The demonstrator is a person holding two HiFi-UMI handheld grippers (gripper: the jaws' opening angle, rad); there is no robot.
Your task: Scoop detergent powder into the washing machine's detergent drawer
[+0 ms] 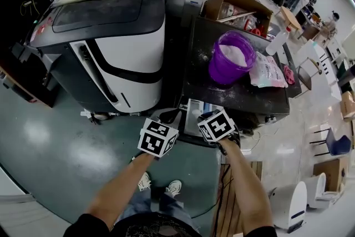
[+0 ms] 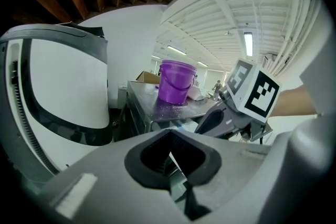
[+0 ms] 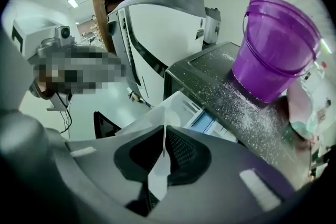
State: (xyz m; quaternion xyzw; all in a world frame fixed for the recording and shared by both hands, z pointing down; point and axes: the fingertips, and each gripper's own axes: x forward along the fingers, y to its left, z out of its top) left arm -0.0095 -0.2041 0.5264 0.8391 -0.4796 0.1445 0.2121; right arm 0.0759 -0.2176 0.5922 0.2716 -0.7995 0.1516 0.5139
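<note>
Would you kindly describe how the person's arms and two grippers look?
Both arms are bare below short black sleeves. The left gripper and right gripper have grey bodies with dark ribbed pads, and each carries a white cube with black square markers.

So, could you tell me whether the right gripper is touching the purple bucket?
Apart. The head view shows the right gripper well short of the purple bucket, with bare dark top between them.
</note>
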